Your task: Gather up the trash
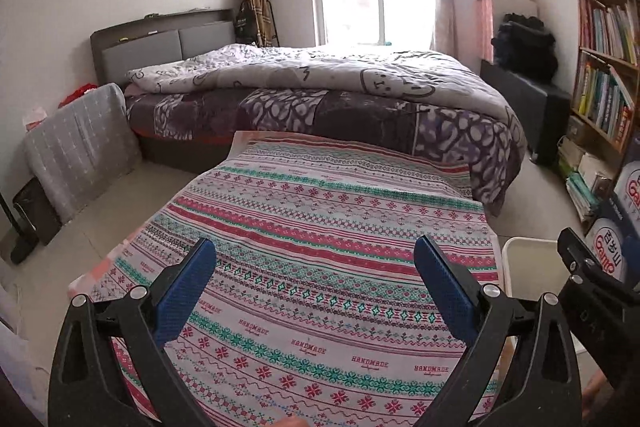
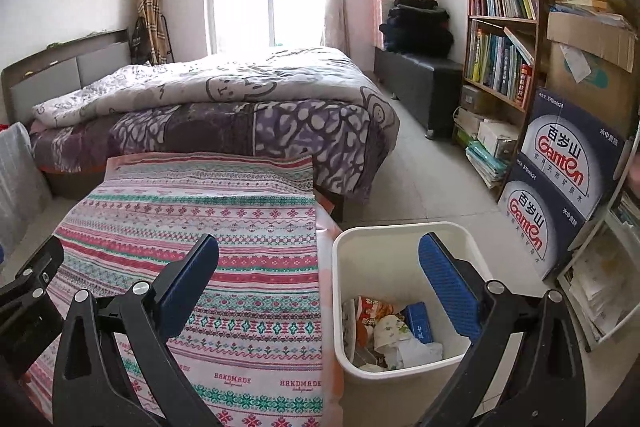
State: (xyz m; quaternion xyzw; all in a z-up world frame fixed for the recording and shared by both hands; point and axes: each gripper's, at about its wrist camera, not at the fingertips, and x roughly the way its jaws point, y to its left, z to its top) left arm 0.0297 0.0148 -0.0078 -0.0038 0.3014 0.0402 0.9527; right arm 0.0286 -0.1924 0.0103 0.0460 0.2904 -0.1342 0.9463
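Both grippers hang wide open and empty: the left gripper over the bare patterned tablecloth, the right gripper by the white bin. The trash sits inside the bin, so collecting looks pretty much done.

Left tool and right tool (both empty) spread wide, side by side.

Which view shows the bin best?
The right wrist view. There the white bin stands whole on the floor beside the patterned cloth, with the trash inside it visible. The left wrist view catches only a bit of its rim at the right edge, contents hidden.
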